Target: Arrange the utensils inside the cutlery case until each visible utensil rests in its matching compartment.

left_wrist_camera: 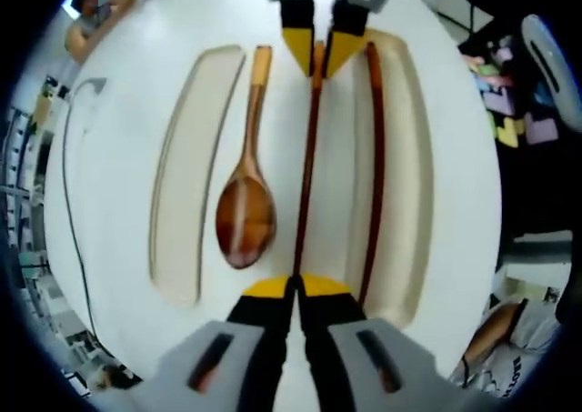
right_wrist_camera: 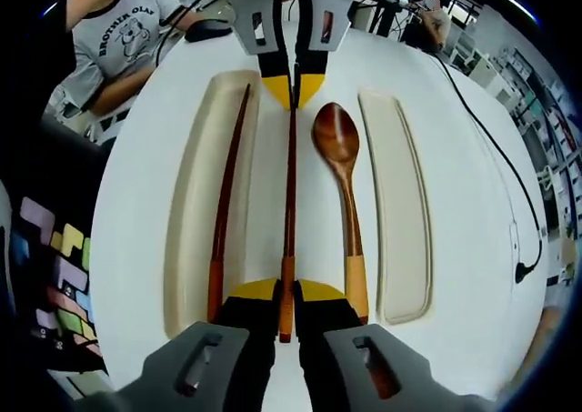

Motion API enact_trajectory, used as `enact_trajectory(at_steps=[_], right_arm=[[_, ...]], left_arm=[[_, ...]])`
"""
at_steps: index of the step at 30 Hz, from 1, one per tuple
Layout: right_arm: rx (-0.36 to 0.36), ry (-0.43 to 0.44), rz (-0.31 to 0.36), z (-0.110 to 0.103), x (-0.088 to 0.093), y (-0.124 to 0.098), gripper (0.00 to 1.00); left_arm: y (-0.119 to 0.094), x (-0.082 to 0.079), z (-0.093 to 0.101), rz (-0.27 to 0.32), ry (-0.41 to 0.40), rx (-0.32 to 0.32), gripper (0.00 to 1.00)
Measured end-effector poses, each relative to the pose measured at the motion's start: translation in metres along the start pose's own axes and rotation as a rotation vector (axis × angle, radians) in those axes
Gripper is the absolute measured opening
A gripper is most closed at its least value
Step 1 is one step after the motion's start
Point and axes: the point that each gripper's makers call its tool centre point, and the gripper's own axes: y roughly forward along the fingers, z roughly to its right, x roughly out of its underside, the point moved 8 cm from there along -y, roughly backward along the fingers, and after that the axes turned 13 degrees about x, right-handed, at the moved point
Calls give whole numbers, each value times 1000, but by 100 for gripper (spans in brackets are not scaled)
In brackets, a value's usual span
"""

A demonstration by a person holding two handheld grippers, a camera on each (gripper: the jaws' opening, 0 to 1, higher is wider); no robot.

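- Left gripper view: the left gripper [left_wrist_camera: 295, 285] is clenched on the thin tip of a chopstick [left_wrist_camera: 307, 171] lying on the white table [left_wrist_camera: 118, 203] between the case's two troughs.
- Beyond it, a wooden spoon [left_wrist_camera: 245, 207] lies on the table beside the empty left compartment [left_wrist_camera: 186, 185] — a second chopstick [left_wrist_camera: 375, 171] rests in the right compartment [left_wrist_camera: 409, 194].
- Farthest, the right gripper [left_wrist_camera: 318, 55] grasps the same chopstick's other end.

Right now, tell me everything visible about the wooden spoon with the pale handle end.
The wooden spoon with a glossy reddish-brown bowl has a slim brown handle ending in a lighter orange-tan tip. It lies flat, bowl up, on the white cutlery case, on the ridge between the empty cream compartment and the dark chopstick that both grippers pinch. It is outside any compartment. Nothing grips it.
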Motion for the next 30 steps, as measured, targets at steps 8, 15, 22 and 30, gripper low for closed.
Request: enact_trajectory(at_steps=[8,15,22,30], right_arm=[[-1,21,18,0,1,0,4],[-23,41,-5,0,3,-1,4],[10,28,8,4,4,-11,4],[38,26,40,6,-1,-28,4]], left_arm=[[-1,-1,1,5,-21,-9,2],[-2,-3,5,14,-26,17,2],[-14,-8,5,12,1,-8,1],[-25,-6,11,13,15,-26,1]])
